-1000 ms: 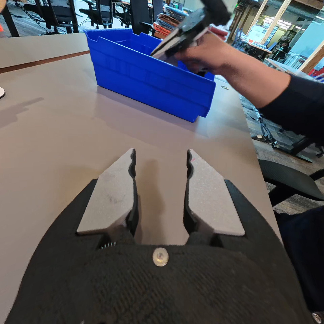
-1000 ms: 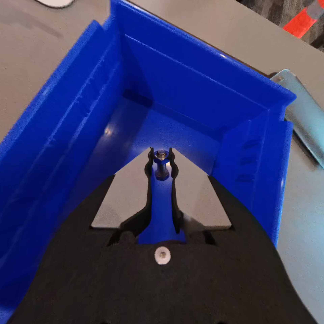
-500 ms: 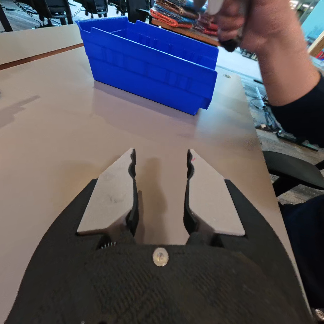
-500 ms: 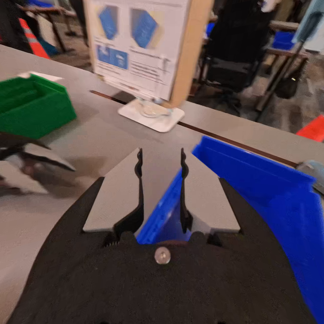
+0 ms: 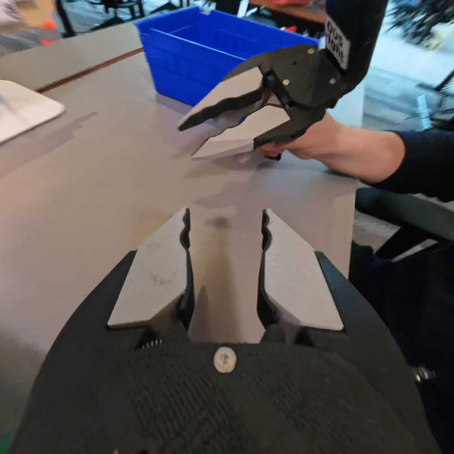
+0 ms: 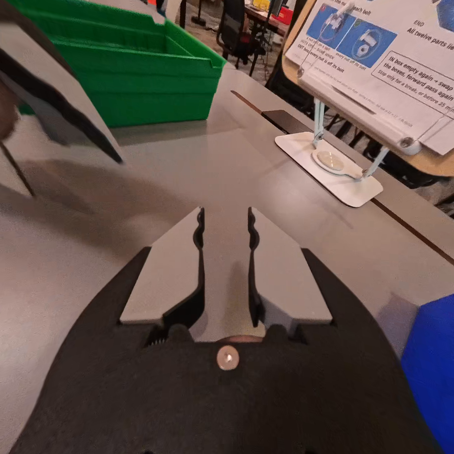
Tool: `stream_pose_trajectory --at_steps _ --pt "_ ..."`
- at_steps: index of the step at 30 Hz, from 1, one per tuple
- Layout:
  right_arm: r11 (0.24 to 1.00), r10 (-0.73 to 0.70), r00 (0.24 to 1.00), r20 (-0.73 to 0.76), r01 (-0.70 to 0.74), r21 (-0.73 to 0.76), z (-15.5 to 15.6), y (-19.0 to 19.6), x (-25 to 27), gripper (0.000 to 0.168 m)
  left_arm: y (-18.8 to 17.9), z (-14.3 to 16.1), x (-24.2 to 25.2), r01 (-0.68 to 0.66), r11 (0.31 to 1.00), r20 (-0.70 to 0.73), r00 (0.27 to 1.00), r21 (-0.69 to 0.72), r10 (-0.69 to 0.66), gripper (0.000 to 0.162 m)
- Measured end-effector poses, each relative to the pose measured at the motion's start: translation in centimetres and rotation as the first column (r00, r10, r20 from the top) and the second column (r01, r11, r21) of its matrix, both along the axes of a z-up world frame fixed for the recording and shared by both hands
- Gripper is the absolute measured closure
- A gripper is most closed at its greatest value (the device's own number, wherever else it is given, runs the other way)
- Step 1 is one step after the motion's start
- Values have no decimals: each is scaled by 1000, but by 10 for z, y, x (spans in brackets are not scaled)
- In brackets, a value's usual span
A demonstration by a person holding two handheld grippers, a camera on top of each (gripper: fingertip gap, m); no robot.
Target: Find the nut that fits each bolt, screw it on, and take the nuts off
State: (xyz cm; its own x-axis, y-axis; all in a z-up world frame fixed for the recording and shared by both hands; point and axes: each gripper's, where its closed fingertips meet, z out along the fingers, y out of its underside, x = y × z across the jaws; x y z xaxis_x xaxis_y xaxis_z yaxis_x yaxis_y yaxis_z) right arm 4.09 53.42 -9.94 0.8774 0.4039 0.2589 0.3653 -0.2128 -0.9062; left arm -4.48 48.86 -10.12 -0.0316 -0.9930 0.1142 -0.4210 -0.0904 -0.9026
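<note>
Left gripper (image 5: 225, 213) low over the grey table (image 5: 98, 196), pointing forward along the tabletop, jaws spread wide, nothing between them, only bare table in the gap. Right gripper (image 6: 225, 212) also low over the table, jaws parted with a clear gap, empty.

Left wrist view: the right gripper (image 5: 189, 141) sits ahead and to the right, tilted downward toward the table, tips angled to the left, lower finger tip close to the surface; contact cannot be told. The person's hand (image 5: 317, 140) grips its handle from below and behind, wrist near the table edge, forearm in a dark sleeve (image 5: 427, 157) coming in from the right. Its fingers stand apart, nothing pinched.

Blue bin (image 5: 196, 63) stands on the table behind the right gripper, near the far edge. In the right wrist view a corner of the blue bin (image 6: 430, 356) shows at lower right, just beside that gripper's body. Green bin (image 6: 147, 81) stands on the far left side of the table, well apart from the blue one. Left gripper (image 6: 73, 115) shows blurred at upper left of the right wrist view, in front of the green bin, fingers pointing down-right.

White stand base (image 6: 329, 167) with a tilted instruction board (image 6: 380, 61) sits on the table to the right, near a dark seam.

No bolts or nuts visible in either view; the blue bin's floor is hidden by its walls.
</note>
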Motion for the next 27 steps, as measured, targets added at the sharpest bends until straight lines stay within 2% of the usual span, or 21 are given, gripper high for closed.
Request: stream_pose_trajectory --at_steps 2,4,7,9,11,13,15,17,19,20,22,25,27 --pt "999 -11 1000 -3 11 -32 -4 -1 3 135 17 22 -38 -77 994 -48 996 74 81 110" --pt "998 23 992 -122 -31 -60 0 -3 -6 134 42 39 -78 -138 986 -130 980 93 149 111" --pt "996 50 971 -234 -66 -61 8 -5 -14 135 106 34 -147 -288 946 -354 877 151 324 110" --pt "996 54 969 -243 -70 -57 9 -4 -15 135 141 21 -187 -352 924 -475 794 149 379 119" --pt "997 48 970 -237 -62 -53 7 -5 -14 135 157 -3 -219 -409 911 -612 708 55 354 127" --pt "996 49 969 -241 -65 -61 6 -5 -16 135 167 -31 -244 -457 889 -729 603 17 324 128" --pt "995 53 968 -243 -71 -65 3 -5 -18 135 173 -55 -263 -472 880 -815 488 54 311 135" --pt "996 49 972 -230 -66 -67 2 -5 -18 135 167 -73 -271 -472 881 -869 423 29 255 135" --pt "995 49 973 -225 -67 -74 -2 -6 -18 135 164 -82 -266 -482 876 -875 422 4 236 145" --pt "995 51 973 -226 -69 -73 -5 -6 -18 135 162 -84 -265 -496 868 -883 417 -24 215 158" --pt "994 53 973 -224 -73 -79 -5 -7 -19 135 163 -85 -265 -511 859 -887 409 -28 215 158" --pt "995 56 973 -225 -74 -70 -4 -8 -20 135 168 -82 -272 -471 881 -899 362 52 247 158" --pt "995 57 971 -230 -74 -64 -2 -8 -19 135 170 -69 -264 -470 881 -872 404 61 276 158"
